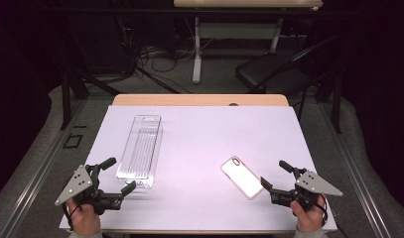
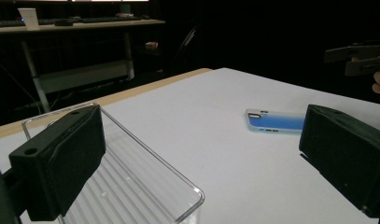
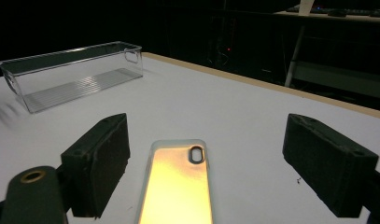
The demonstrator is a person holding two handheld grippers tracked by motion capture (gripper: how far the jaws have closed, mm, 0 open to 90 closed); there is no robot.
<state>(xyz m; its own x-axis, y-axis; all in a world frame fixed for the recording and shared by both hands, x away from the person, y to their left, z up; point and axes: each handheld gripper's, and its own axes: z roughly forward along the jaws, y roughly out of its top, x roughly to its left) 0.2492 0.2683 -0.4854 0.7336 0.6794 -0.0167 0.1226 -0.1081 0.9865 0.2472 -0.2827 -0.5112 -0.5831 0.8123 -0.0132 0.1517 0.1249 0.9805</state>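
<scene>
High view: white table (image 1: 199, 148) with a clear plastic bin (image 1: 140, 148) as landmark, long and narrow, lying lengthwise away from the person on the table's left half. Phone case (image 1: 241, 177) flat on the table, well to the right of the bin and level with the bin's near end, camera cutout at its far end, turned slantwise. Left gripper (image 1: 119, 176) held in a hand just beside the bin's near left corner, jaws spread wide, nothing between them; one jaw close to the bin's near end wall, contact uncertain at this angle. Right gripper (image 1: 276, 174) held in the other hand, far to the right of the bin, just beyond the phone case's near right end, jaws likewise spread and empty. Left gripper view: bin's near corner (image 2: 178, 196) low between the two black jaws, phone case (image 2: 276, 122) farther off on the white surface, bluish in this light. Right gripper view: phone case (image 3: 178, 186) lying between the open jaws, touching neither pad, its camera cutout pointing away; bin (image 3: 71, 74) well beyond it at upper left, upright and empty.
</scene>
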